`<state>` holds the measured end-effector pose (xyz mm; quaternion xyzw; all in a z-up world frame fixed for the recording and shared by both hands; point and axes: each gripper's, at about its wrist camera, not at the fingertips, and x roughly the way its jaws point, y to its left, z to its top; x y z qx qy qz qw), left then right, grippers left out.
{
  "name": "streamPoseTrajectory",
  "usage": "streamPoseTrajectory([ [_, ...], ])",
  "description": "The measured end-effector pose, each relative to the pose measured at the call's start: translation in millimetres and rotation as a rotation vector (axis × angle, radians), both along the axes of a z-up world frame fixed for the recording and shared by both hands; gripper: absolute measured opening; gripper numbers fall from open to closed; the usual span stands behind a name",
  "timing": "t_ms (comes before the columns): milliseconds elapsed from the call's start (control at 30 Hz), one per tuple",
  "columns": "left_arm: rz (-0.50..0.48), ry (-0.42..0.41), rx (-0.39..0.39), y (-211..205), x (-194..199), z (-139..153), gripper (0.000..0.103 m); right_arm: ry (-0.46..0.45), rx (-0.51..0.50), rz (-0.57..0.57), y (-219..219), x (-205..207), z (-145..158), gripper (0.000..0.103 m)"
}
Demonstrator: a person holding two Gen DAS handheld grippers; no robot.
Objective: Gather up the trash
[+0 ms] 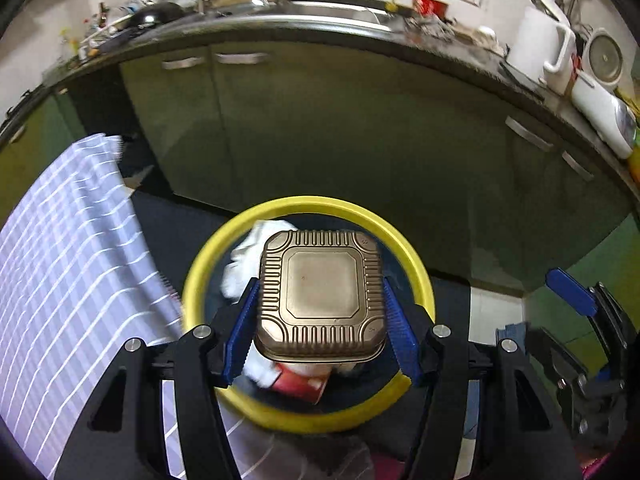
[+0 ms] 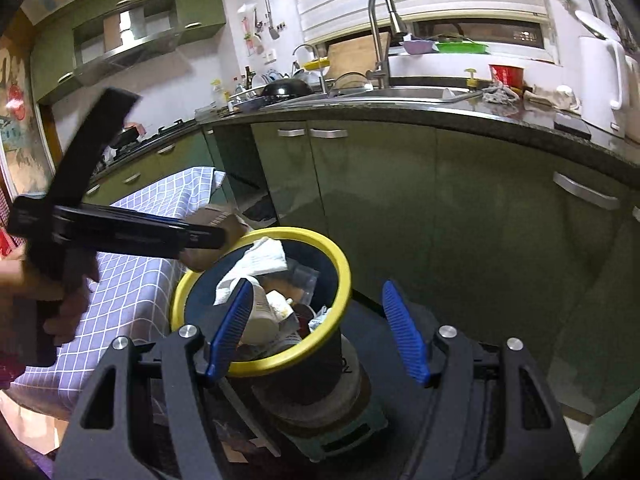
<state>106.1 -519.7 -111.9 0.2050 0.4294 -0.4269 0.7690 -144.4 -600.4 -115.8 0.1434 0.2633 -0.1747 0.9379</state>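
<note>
Release should wait until the left tool [image 1: 320,316], clamping the foil tray [image 1: 320,292], centres over the bin [image 1: 308,420]; right tool [image 2: 316,332] gapes empty above it.

Below our left gripper [image 1: 320,312] the mouth of the yellow-rimmed bin [image 1: 416,264] is half filled: white tissue [image 2: 260,260] and a paper cup [image 2: 260,316] lie high inside, leaving little room. The checked tablecloth [image 2: 132,280] stands close left of our fingers. Beyond the fingertips the green cabinet doors [image 2: 380,200] block the way. Right of the right gripper [image 2: 316,332] we see open floor.
</note>
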Motion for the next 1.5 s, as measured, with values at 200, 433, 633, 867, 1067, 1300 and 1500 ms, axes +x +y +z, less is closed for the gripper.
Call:
streamPoseTrajectory([
  [200, -0.026, 0.043, 0.039, -34, 3, -26, 0.061, -0.002, 0.006, -0.022, -6, -6, 0, 0.067],
  [433, -0.012, 0.042, 0.022, -21, 5, -25, 0.085, -0.004, 0.0, -0.013, -2, -6, 5, 0.068],
  [633, 0.069, -0.073, -0.098, 67, -7, 25, 0.093, 0.008, -0.01, 0.076, 23, 11, 10, 0.072],
  [867, 0.286, -0.313, -0.178, 212, -36, 69, 0.098, 0.014, -0.029, 0.292, 96, 46, 15, 0.079],
  [1067, 0.541, -0.393, -0.166, 328, -53, 80, 0.098, -0.026, -0.061, 0.451, 162, 66, 32, 0.089],
  [1300, 0.741, -0.463, -0.174, 431, -79, 91, 0.098, -0.104, -0.135, 0.49, 210, 73, 78, 0.096],
  [1500, 0.778, -0.525, -0.201, 464, -107, 101, 0.098, -0.122, -0.112, 0.408, 211, 72, 98, 0.096],
])
